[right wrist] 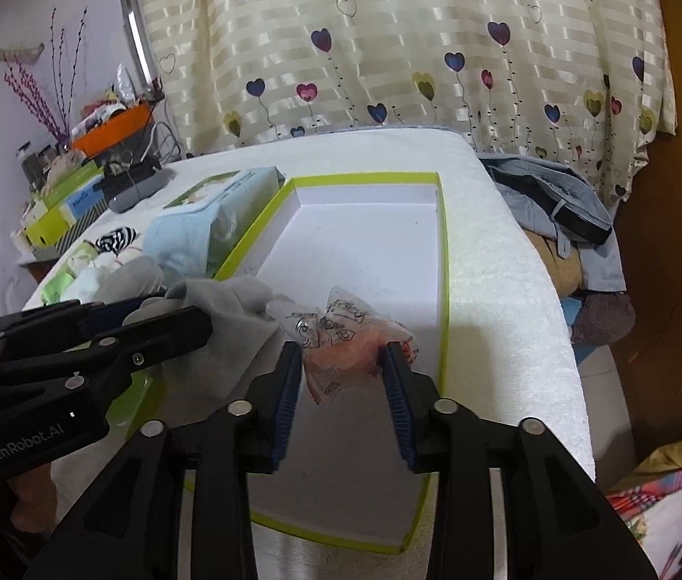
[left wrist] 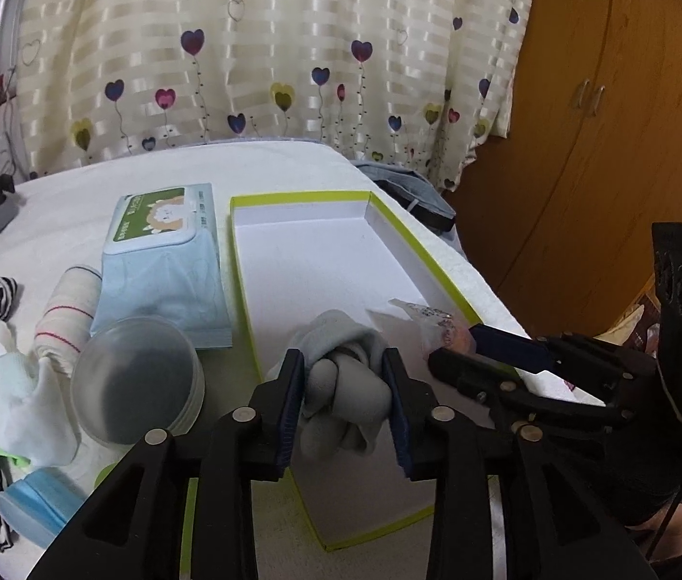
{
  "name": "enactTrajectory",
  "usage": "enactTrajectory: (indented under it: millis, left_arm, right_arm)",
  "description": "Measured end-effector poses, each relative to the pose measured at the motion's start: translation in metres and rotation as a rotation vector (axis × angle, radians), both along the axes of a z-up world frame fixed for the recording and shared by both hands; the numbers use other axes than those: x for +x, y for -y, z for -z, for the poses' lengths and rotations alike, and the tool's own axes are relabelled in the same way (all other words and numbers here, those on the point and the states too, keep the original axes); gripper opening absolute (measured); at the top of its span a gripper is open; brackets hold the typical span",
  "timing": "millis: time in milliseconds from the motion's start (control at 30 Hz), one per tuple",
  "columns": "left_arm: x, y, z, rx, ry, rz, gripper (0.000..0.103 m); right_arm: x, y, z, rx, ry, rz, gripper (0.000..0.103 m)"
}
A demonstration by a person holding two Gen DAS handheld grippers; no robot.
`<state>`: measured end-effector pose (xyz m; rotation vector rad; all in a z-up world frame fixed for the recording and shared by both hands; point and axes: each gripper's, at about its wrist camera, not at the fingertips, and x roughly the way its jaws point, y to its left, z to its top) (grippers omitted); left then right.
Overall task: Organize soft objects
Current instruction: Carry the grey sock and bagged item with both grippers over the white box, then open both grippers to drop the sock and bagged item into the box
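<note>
Your landmark is the shallow white box (left wrist: 321, 261) with the lime-green rim, lying on the white-towelled table (right wrist: 505, 261). Behind it hangs the heart-print curtain (left wrist: 292, 48); to its right stands a wooden wardrobe (left wrist: 597, 145). Most of the box floor beyond your grippers lies bare, and the towel strip along its right rim is free up to the table edge. Left of the box, a wet-wipes pack (left wrist: 167, 261) lies close alongside its rim, with a round lidded tub (left wrist: 140, 377) and rolled cloths (left wrist: 70, 319) nearer you. Your left gripper (left wrist: 343, 391) has the grey sock bundle (left wrist: 346, 386) between its pads, touching both, over the box's near left. Your right gripper (right wrist: 343, 377) likewise clasps a clear packet with pink contents (right wrist: 346, 338), over the box's near right.
</note>
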<state>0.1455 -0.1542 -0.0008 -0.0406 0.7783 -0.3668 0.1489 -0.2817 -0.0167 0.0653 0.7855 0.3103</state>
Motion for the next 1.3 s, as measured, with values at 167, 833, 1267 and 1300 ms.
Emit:
enactTrajectory:
  millis: [167,833,1267,1300]
  left_arm:
    - [-0.002,0.0,-0.004,-0.009,0.018,0.009,0.036]
    - [-0.048,-0.013,-0.034,-0.026,0.096,0.002,0.036]
    - [-0.086,-0.054,-0.039,-0.034,0.112,-0.076,0.036]
    - [-0.089,-0.059,-0.039,-0.034,0.114,-0.084,0.036]
  right_arm:
    - [-0.004,0.0,-0.002,-0.012,0.011,-0.003,0.044]
    - [-0.047,-0.006,-0.034,-0.042,0.093,0.032,0.054]
    - [-0.078,-0.033,-0.044,-0.033,0.104,-0.012,0.054]
    - [-0.08,-0.035,-0.044,-0.031,0.103,-0.011,0.054]
